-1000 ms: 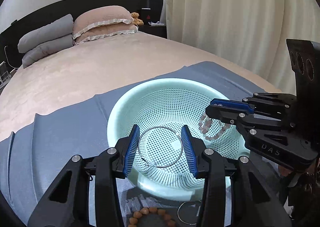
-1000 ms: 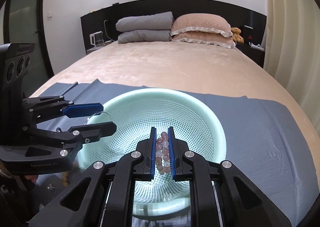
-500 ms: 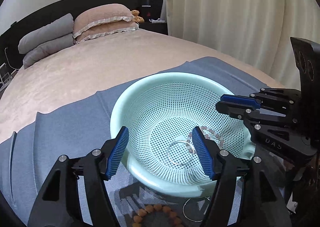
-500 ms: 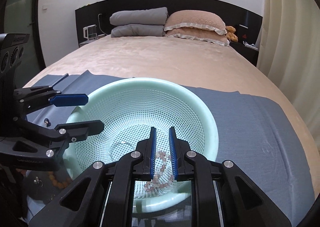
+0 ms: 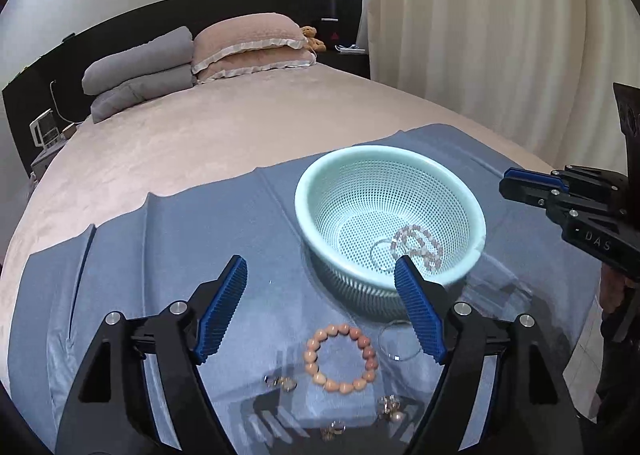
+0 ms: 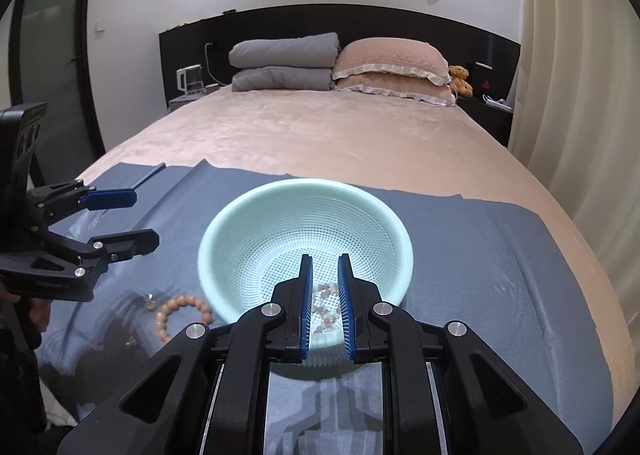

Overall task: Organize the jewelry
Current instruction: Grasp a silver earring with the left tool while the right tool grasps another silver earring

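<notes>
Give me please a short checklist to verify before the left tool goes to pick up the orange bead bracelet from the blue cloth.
1. Left tool open wide enough: ok, fingers spread with nothing between them.
2. Orange bead bracelet reachable: ok, it lies flat on the blue cloth, just below the tool.
3. Nearby pieces clear of the grasp: not ok, a thin wire ring lies right beside the bracelet and small earrings lie close by.
4. Right tool out of the way: ok, it is open, empty, and over the near rim of the basket.
5. Pieces already in the basket: ok, the pale bead bracelet and a ring rest inside.
</notes>
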A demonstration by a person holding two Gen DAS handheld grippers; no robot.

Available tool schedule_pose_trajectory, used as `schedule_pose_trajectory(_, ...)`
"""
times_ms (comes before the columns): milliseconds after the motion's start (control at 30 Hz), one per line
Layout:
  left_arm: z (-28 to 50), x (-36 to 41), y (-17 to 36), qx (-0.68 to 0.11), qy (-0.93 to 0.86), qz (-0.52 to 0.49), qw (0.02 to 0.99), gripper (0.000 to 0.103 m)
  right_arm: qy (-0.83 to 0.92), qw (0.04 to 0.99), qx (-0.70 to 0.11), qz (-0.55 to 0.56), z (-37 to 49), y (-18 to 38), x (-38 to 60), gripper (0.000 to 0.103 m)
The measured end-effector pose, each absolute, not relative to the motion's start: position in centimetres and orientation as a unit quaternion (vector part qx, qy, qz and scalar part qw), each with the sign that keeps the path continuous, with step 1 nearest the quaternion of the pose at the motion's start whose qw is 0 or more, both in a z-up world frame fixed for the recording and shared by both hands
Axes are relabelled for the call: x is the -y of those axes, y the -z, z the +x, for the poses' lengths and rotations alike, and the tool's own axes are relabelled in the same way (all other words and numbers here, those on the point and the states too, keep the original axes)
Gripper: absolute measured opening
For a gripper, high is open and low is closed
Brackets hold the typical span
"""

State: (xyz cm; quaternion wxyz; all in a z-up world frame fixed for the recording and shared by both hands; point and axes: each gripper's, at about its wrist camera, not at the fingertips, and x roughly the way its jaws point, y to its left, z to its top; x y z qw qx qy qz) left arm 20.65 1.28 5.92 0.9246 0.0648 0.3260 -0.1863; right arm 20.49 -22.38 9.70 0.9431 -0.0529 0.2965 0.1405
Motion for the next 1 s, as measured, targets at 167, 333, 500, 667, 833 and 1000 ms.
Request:
schedule_pose_trajectory(167,17.0,-3.4,-4.6,-0.351,0.172,0.035,0.92,0.078,-0.159,0.935,-0.312,-0.051,17.5,-8.8,21.2,0.013)
schedule_pose_trajectory(333,14.4,-3.4,-2.6,-0.369,0.174,0.032,0.912,0.08,-0.19,0.919,-0.341,-0.055,15.5,-6.7,19.9,0.013)
schedule_pose_trajectory(500,13.1,-3.0,0.7,-0.393,0.176,0.055,0.901,0.08,-0.228,0.893,-0.38,-0.082,14.5,-3.7,18.4,0.013)
schedule_pose_trajectory(667,13.4,-3.3,2.9,-0.409,0.18,0.048,0.893,0.08,-0.252,0.873,-0.408,-0.085,14.2,-1.0,17.3,0.013)
schedule_pose_trajectory(833,14.4,-3.6,4.3,-0.417,0.18,0.049,0.89,0.08,-0.264,0.861,-0.426,-0.09,14.4,0.8,16.5,0.018)
schedule_pose_trajectory(1000,15.4,-3.7,5.3,-0.418,0.195,0.043,0.886,0.072,-0.257,0.855,-0.439,-0.099,15.2,2.0,16.1,0.018)
